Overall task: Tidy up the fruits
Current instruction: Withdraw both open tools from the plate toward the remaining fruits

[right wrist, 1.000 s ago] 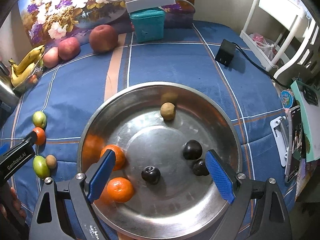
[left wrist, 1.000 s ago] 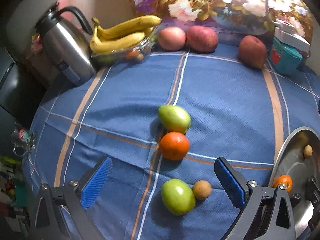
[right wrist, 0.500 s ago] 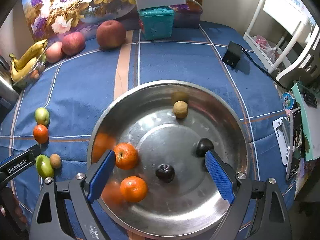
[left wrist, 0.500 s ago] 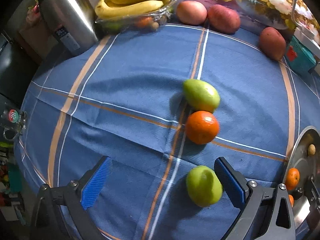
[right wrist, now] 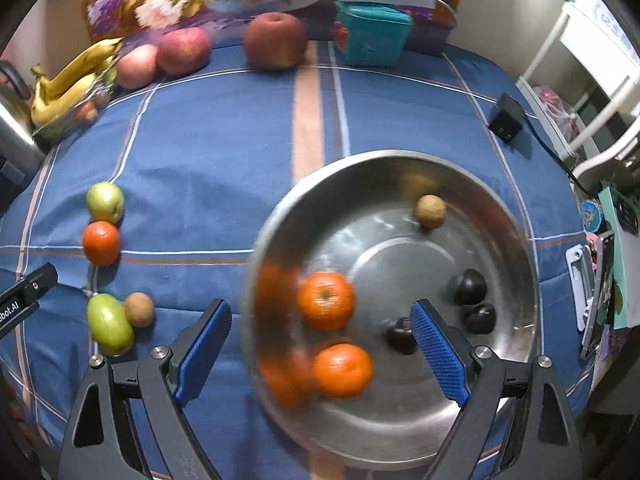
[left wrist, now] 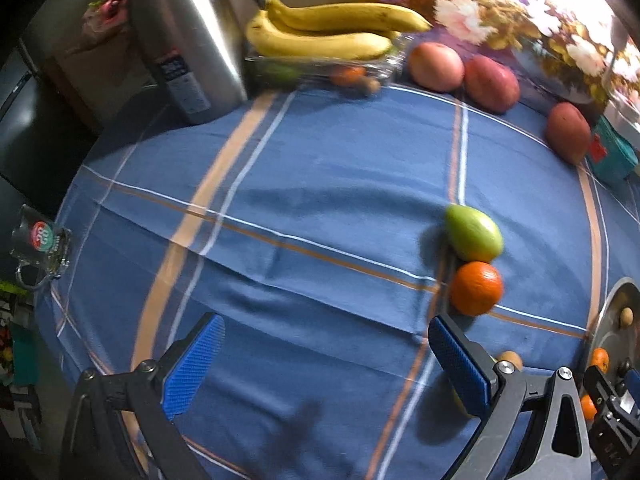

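Observation:
A steel bowl (right wrist: 516, 240) on the blue cloth holds two oranges (right wrist: 326, 300), a small brown fruit (right wrist: 430, 211) and three dark plums (right wrist: 470, 289). My right gripper (right wrist: 320, 356) is open and empty above the bowl's near left rim. Left of the bowl lie a green fruit (right wrist: 105, 202), an orange (right wrist: 101, 243), a second green fruit (right wrist: 109, 323) and a small brown fruit (right wrist: 139, 309). My left gripper (left wrist: 324, 364) is open and empty over bare cloth; a green fruit (left wrist: 474, 233) and an orange (left wrist: 476, 288) lie past its right finger.
Bananas (left wrist: 324, 32) on a clear tray, a steel kettle (left wrist: 188, 44), three red apples (left wrist: 490, 82), and a teal box (right wrist: 372, 34) line the back. A black adapter (right wrist: 506, 118) with cord lies at the right. The table edge drops at the left.
My left gripper swung left, so the fruits now sit to its right and the near green fruit is hidden. My right gripper shifted left; the bowl now sits right of centre.

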`<state>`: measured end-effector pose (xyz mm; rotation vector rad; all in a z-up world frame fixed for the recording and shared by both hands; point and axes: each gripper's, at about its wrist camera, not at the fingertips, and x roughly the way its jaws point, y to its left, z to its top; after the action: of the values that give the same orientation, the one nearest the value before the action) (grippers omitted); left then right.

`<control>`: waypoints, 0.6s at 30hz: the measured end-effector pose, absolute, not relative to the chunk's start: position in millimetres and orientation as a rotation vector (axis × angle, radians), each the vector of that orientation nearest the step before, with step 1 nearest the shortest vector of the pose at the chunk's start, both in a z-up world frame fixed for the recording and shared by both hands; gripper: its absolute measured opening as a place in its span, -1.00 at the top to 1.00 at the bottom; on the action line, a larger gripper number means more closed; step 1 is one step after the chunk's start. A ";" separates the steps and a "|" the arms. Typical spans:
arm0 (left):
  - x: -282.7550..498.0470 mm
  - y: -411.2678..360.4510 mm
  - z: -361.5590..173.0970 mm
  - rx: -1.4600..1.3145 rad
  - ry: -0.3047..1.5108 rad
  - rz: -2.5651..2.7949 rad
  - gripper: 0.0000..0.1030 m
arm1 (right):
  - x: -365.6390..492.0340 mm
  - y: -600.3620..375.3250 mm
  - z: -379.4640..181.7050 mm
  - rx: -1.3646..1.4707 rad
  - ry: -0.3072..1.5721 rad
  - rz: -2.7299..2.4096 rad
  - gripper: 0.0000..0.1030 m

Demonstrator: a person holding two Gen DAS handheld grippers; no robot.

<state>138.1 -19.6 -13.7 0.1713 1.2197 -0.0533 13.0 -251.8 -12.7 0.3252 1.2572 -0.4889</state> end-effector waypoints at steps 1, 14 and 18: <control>139.9 -13.7 -11.5 0.162 1.217 -0.043 -1.00 | 15.3 -247.4 -12.3 0.320 1.257 -0.484 -0.77; 145.8 30.6 -3.0 0.074 1.203 0.006 -1.00 | 47.2 -187.0 -4.1 0.303 1.241 -0.352 -0.77; 144.6 24.4 -9.5 0.061 1.226 -0.022 -1.00 | 52.1 -176.7 -6.9 0.297 1.246 -0.342 -0.77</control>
<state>144.6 24.4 -9.5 0.0609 1.2256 -0.0223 52.1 -176.7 -6.9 0.2970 1.2455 -0.3424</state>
